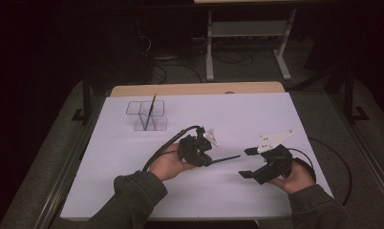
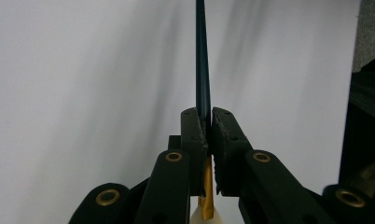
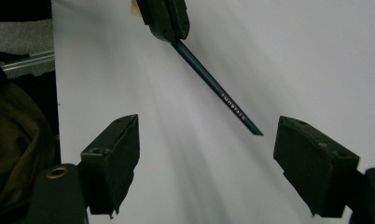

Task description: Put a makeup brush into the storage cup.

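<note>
My left gripper [image 1: 210, 161] is shut on a dark blue pencil [image 1: 226, 158] near the middle of the white table. In the left gripper view the pencil [image 2: 203, 65] runs straight out from between the closed jaws, with its gold ferrule and pale eraser end [image 2: 207, 205] behind them. My right gripper [image 1: 248, 162] stands open just right of the pencil's free end, not touching it. In the right gripper view the pencil [image 3: 218, 95] slants down from the left gripper [image 3: 169, 29] and its tip ends between my spread jaws. A clear holder [image 1: 147, 114] at the back left has another pencil [image 1: 151, 109] standing in it.
A white sheet [image 1: 133, 162] covers the table, whose wooden edge [image 1: 195, 88] shows at the back. A metal stand [image 1: 247, 38] and cables lie on the dark floor beyond. Cables trail from both grippers.
</note>
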Motion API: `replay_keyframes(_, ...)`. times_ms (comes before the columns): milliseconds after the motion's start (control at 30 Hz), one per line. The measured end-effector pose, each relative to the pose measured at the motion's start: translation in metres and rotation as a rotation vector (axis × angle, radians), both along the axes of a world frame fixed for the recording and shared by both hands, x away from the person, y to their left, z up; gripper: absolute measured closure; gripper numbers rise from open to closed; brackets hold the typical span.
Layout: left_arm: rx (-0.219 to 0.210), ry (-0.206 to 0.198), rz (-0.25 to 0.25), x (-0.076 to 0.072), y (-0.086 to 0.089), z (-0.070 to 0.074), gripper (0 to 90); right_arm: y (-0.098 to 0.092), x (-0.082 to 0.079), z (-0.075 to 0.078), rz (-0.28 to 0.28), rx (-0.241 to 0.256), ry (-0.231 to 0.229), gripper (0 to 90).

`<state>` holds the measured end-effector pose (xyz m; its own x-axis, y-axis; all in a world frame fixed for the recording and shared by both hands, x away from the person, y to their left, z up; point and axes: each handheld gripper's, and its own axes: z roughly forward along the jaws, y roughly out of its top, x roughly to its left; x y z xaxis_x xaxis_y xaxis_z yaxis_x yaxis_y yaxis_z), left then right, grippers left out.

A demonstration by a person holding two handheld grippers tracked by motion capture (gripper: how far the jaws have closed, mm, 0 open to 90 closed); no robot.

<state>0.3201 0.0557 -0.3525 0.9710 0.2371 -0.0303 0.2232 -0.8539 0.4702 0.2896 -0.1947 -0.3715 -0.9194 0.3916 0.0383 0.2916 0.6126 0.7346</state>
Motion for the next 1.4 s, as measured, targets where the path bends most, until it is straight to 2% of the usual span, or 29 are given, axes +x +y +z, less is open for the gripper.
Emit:
replay_keyframes(200, -0.007, 0.000, -0.040, -0.010, 0.005, 0.005, 83.9, 0.012, 0.003, 0.008, 0.056, -0.020, -0.006, 22.9)
replay_keyframes(400, -0.014, 0.011, -0.064, -0.018, 0.010, 0.007, 83.9, 0.021, 0.006, 0.009, 0.101, -0.033, 0.005, 25.0)
replay_keyframes(633, -0.027, 0.001, -0.089, -0.024, 0.016, 0.009, 83.8, 0.034, 0.004, 0.013, 0.153, -0.052, 0.014, 28.1)
replay_keyframes(767, -0.028, 0.003, -0.088, -0.026, 0.020, 0.009, 83.9, 0.041, 0.006, 0.013, 0.172, -0.063, 0.031, 28.9)
replay_keyframes(800, -0.030, 0.005, -0.088, -0.026, 0.021, 0.009, 83.9, 0.042, 0.008, 0.012, 0.189, -0.068, 0.016, 29.3)
replay_keyframes(1000, -0.033, 0.000, -0.096, -0.028, 0.027, 0.012, 83.8, 0.054, 0.012, 0.010, 0.220, -0.081, 0.037, 32.0)
replay_keyframes(1100, -0.033, -0.005, -0.104, -0.030, 0.028, 0.013, 83.8, 0.059, 0.013, 0.011, 0.240, -0.085, 0.048, 34.5)
replay_keyframes(1400, -0.033, -0.013, -0.136, -0.033, 0.025, 0.016, 83.8, 0.073, 0.013, 0.011, 0.322, -0.088, 0.078, 50.6)
